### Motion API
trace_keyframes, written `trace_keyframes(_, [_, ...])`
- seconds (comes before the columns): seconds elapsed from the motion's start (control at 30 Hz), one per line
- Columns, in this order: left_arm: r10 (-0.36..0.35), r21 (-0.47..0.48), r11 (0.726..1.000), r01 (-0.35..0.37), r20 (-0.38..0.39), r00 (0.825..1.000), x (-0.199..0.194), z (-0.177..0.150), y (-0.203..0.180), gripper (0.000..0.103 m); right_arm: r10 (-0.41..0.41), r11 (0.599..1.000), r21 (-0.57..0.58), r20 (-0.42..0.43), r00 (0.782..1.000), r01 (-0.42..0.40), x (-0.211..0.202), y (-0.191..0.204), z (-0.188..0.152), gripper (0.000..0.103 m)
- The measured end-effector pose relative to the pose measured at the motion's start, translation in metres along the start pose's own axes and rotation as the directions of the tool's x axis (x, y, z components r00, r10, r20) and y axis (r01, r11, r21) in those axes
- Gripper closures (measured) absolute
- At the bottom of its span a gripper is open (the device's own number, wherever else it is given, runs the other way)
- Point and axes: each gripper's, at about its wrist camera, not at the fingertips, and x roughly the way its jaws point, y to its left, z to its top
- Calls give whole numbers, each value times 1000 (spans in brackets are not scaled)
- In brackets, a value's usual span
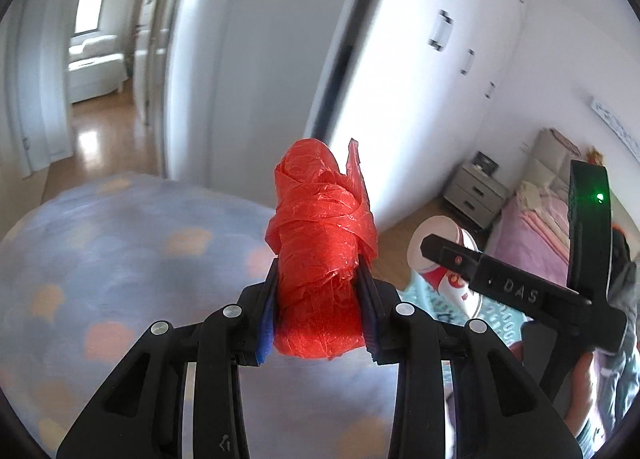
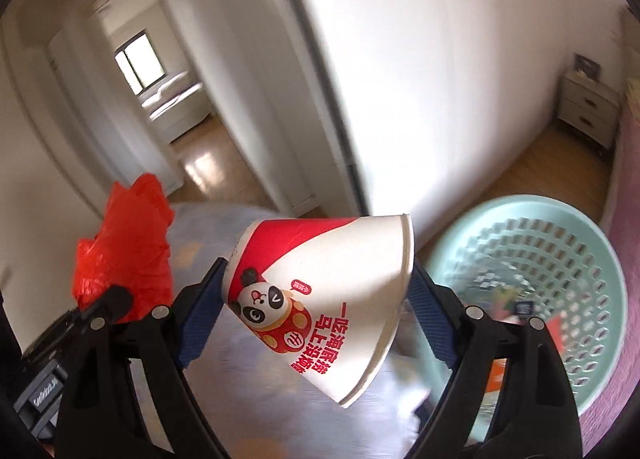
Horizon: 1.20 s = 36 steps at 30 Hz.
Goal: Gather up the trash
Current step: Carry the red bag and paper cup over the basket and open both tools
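From my left wrist camera, my left gripper (image 1: 320, 299) is closed onto a red plastic bag (image 1: 320, 251) wadded into a roll. The roll stands upright between the two jaws, pinched at its lower half, with the crumpled top sticking out past the fingertips toward 12 o'clock. Under it lies a bluish rug with pale orange patches (image 1: 120, 259), blurred. At 3 o'clock I see the paper cup (image 1: 440, 259), partly hidden by the black body of my right gripper; a mint basket (image 1: 424, 295) shows just below it.

From my right wrist camera, my right gripper (image 2: 316, 291) is clamped on the paper cup (image 2: 332, 283), a white and red one with a panda print. The cup lies tilted across the jaws, its base against the left blue pad and its rim against the right one, the rim edge dipping toward 5 o'clock. At 9 o'clock the red plastic bag (image 2: 128, 247) shows in the other gripper. At 3 to 4 o'clock the mint basket (image 2: 592, 259) sits on the floor, perforated, with some scraps inside that I cannot make out.
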Motion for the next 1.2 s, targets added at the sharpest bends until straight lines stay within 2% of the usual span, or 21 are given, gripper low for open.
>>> trace_keyframes(0.1, [-34,28,999,35,-26,999,15,-1,-27,70,-45,997,62,18,999,44,-10,-41,4,21])
trace_keyframes(0.27, [-41,96,994,49,-83,996,50,-4,-76,70,-112,984,146,23,993,107,-20,-103,5,21])
trace_keyframes(0.47, [-83,140,985,103,-143,986,92,-7,-123,70,-180,960,215,-8,984,177,-26,-162,-4,20])
trace_keyframes(0.6, [-57,183,979,90,-176,983,116,-12,-145,70,-189,948,256,-36,981,192,-24,-191,-10,19])
trace_keyframes(0.83, [-80,225,966,125,-200,976,137,-12,-172,68,-183,938,292,-44,982,188,-33,-218,-7,19])
trace_keyframes(0.97, [-94,230,963,140,-198,976,149,-12,-194,61,-198,939,280,-28,980,198,-45,-221,-7,16])
trace_keyframes(1.13, [-108,216,965,152,-202,973,154,-15,-197,61,-203,944,265,-5,979,197,-57,-215,-10,15])
trace_keyframes(1.2, [-110,223,962,157,-210,971,155,-18,-197,50,-199,944,267,1,980,191,-60,-215,-11,15])
